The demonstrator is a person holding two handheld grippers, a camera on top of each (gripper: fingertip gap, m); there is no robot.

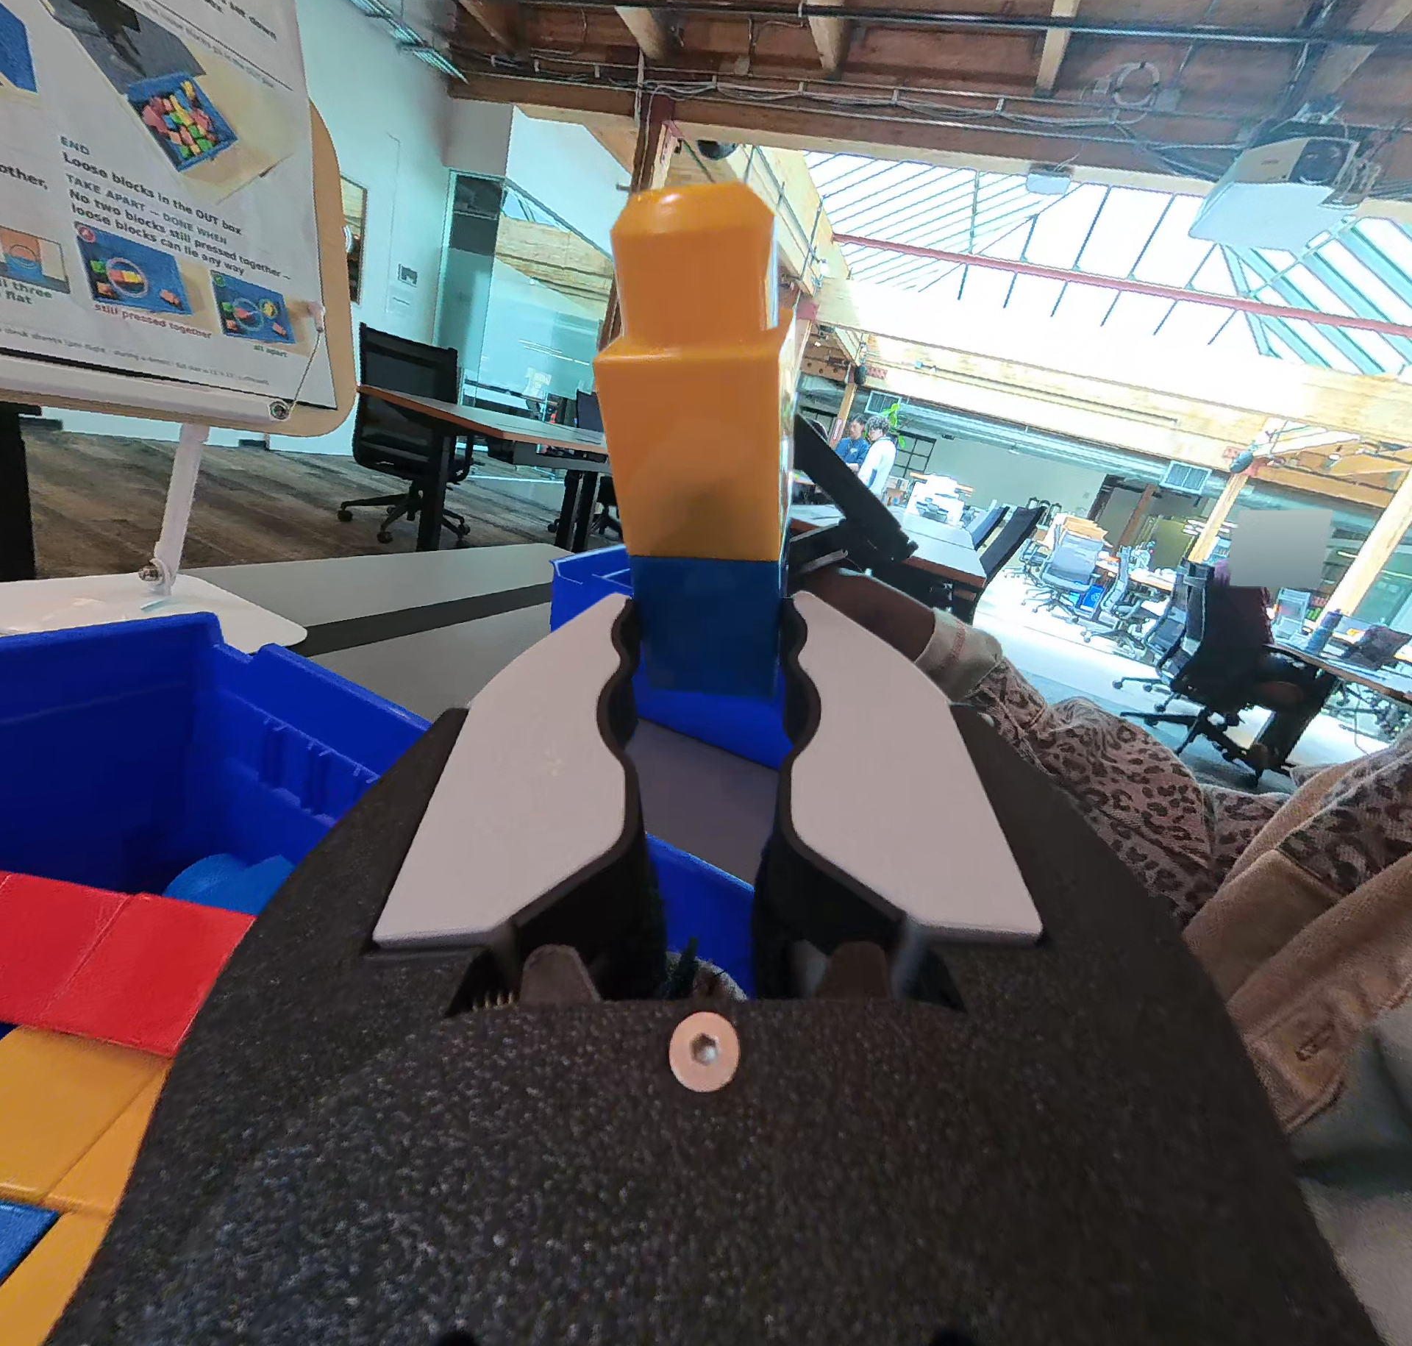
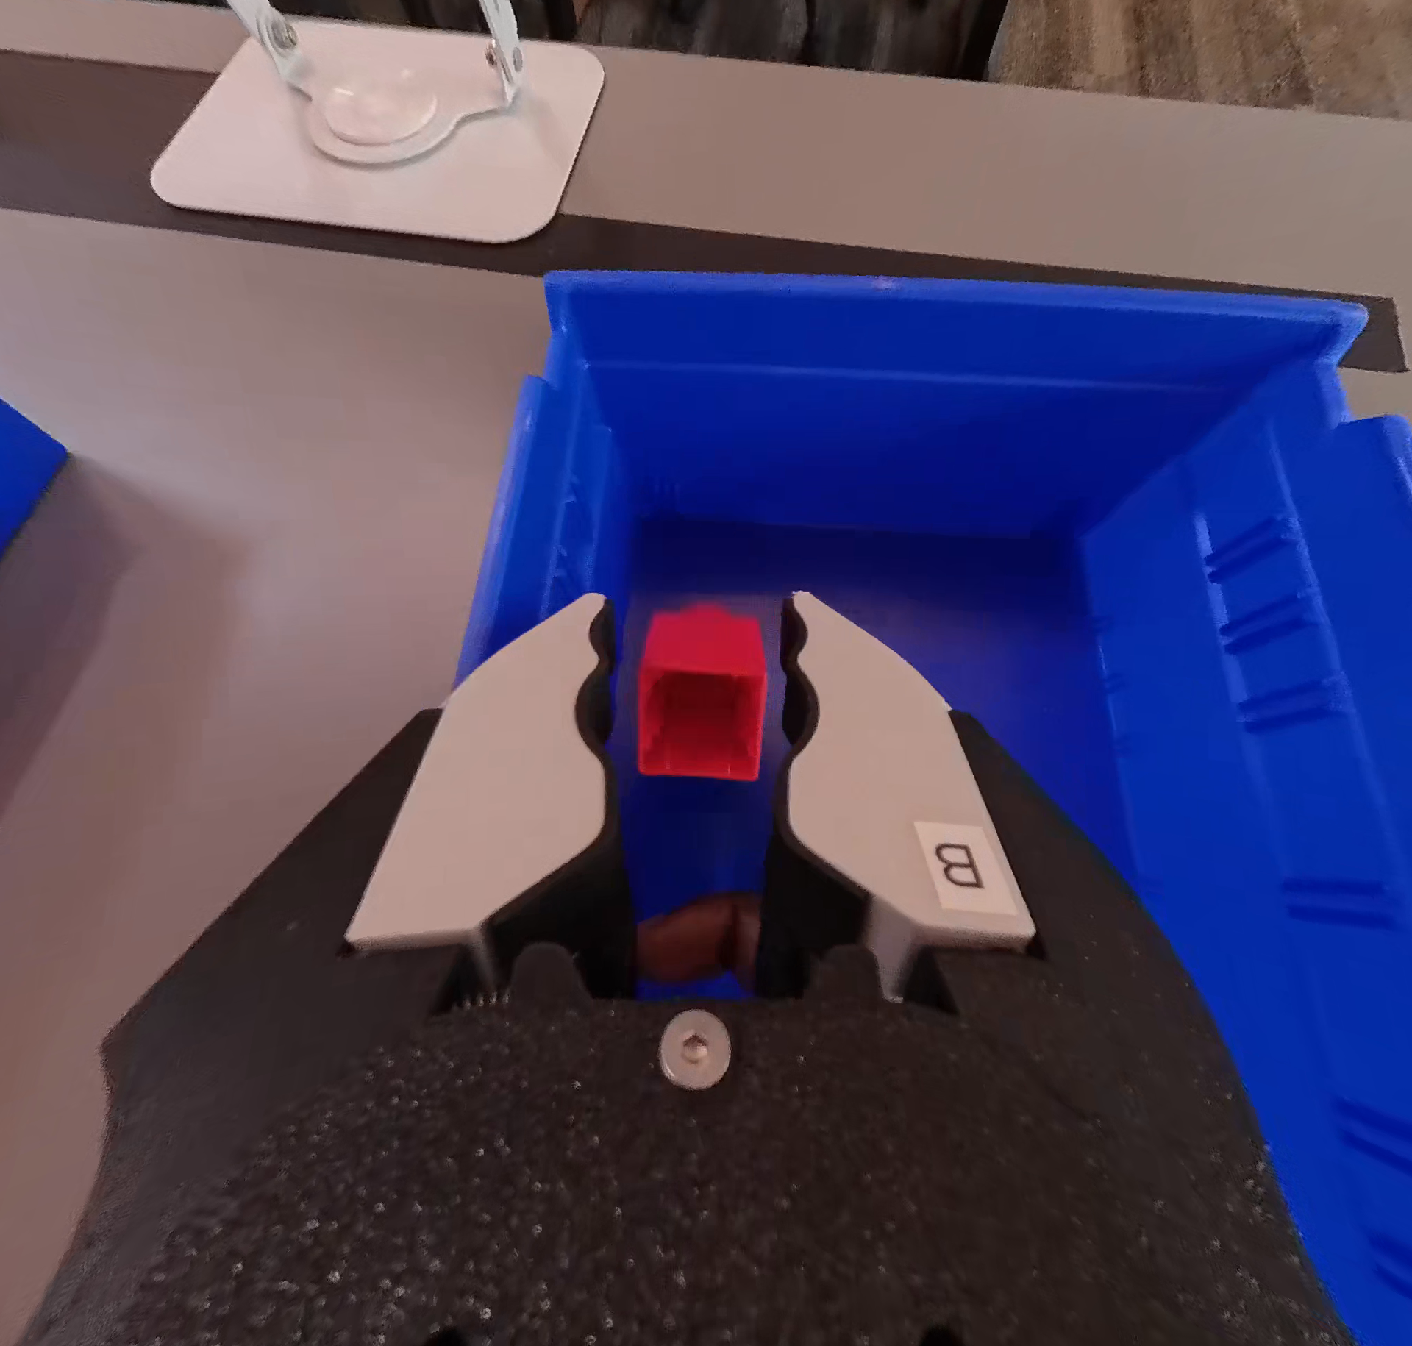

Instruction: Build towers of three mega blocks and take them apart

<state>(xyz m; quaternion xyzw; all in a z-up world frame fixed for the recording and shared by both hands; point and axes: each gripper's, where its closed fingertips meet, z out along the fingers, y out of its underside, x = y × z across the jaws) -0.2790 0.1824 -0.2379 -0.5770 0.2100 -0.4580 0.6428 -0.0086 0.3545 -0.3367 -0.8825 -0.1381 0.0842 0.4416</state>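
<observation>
Pinching the blue block point(image 1: 707, 641) (orange block point(image 1: 688, 438) stacked above), the left gripper point(image 1: 707, 621) grips; the right gripper point(image 2: 697, 621) hangs spread, the red block point(image 2: 701, 698) loose between its jaws.

Sitting between the fingers of the left gripper point(image 1: 707, 648): a block point(image 1: 707, 641), another block point(image 1: 691, 434) stacked on top. Lying in a bin point(image 1: 99, 728) to the left: loose blocks point(image 1: 92, 1004). Hanging over a second bin point(image 2: 955, 423), the right gripper point(image 2: 697, 679); resting inside, between its fingers, one block point(image 2: 701, 694). Standing behind on the table point(image 2: 229, 430): a stand base point(image 2: 374, 132).
</observation>
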